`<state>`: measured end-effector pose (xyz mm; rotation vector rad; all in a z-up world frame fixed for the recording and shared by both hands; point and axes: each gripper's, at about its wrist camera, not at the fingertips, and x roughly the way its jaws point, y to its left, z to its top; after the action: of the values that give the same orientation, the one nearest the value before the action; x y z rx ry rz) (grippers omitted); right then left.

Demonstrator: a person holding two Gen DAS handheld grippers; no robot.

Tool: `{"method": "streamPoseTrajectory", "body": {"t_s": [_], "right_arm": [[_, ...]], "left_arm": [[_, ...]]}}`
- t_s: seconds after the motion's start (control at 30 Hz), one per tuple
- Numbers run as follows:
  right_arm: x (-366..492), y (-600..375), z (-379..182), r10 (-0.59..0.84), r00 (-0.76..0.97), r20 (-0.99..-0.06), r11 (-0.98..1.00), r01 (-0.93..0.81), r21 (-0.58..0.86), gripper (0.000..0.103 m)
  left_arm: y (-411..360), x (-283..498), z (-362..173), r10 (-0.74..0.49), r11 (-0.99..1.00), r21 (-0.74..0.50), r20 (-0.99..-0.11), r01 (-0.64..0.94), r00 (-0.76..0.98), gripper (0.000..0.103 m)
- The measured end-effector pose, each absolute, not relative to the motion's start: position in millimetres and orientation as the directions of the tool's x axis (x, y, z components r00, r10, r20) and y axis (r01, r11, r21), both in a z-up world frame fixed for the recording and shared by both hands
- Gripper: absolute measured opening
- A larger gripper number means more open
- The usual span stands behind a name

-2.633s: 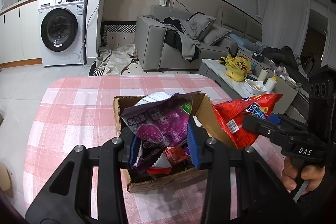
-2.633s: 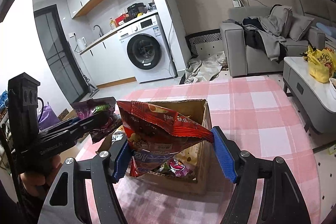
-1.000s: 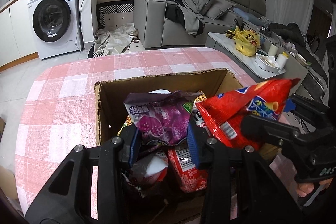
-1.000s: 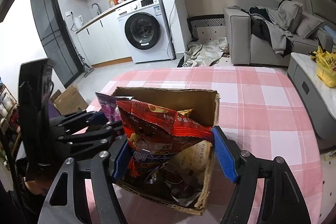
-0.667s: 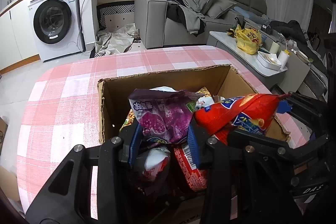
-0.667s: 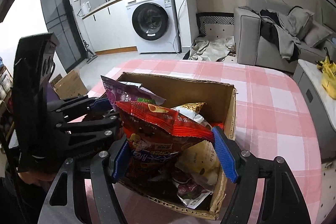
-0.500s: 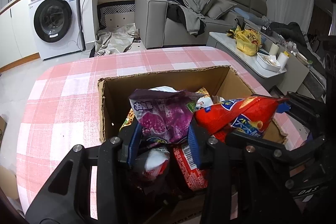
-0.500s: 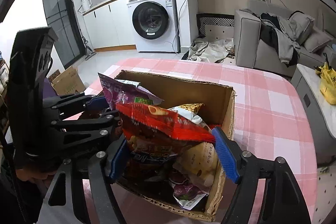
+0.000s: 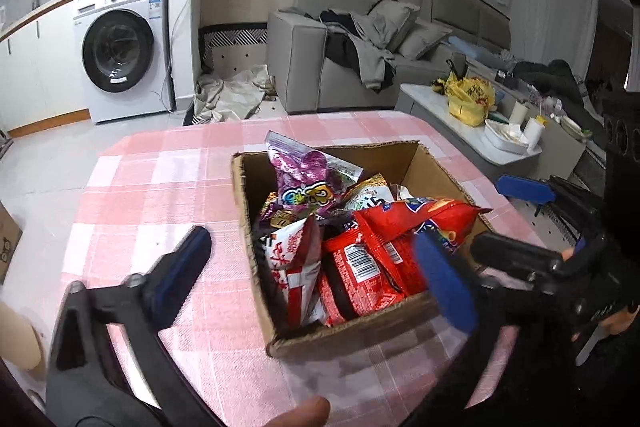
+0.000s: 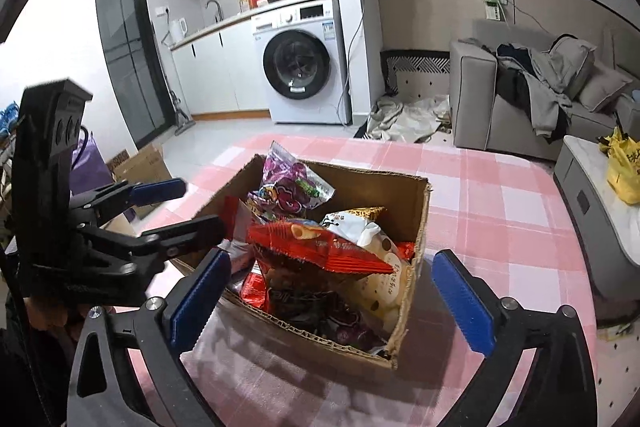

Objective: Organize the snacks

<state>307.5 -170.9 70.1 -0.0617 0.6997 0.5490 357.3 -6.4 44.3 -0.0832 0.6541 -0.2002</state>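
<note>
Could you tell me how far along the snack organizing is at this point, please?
Done: the purple bag and the red bag both lie in the cardboard box with the other packets. In hand: nothing; the left gripper and right gripper have just opened wide and grip nothing. Left: no loose snacks show on the checked tablecloth, so packing looks nearly finished, though the table's near end is out of view.

Snack bags (image 9: 360, 227) – heaped in open cardboard box (image 9: 434, 163)

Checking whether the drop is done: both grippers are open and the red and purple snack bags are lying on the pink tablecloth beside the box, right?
Not quite. Both grippers are open, but the red bag and purple bag sit inside the cardboard box, as the right wrist view shows.
</note>
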Motion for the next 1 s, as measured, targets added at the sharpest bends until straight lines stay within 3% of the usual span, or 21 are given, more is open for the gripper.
{"method": "streamPoseTrajectory", "body": {"t_s": [0.6, 1.0], "right_arm": [[243, -199, 63, 0.498, 0.728, -0.471, 0.859, -0.488, 0.153, 0.103], [226, -205, 34, 0.486, 0.762, -0.427, 0.867, -0.481, 0.130, 0.103]], "left_arm": [[21, 264, 28, -0.155, 0.985, -0.144, -0.499, 0.095, 0.853, 0.102], [14, 245, 0, -0.118, 0.990, -0.118, -0.443, 0.073, 0.889, 0.102]]}}
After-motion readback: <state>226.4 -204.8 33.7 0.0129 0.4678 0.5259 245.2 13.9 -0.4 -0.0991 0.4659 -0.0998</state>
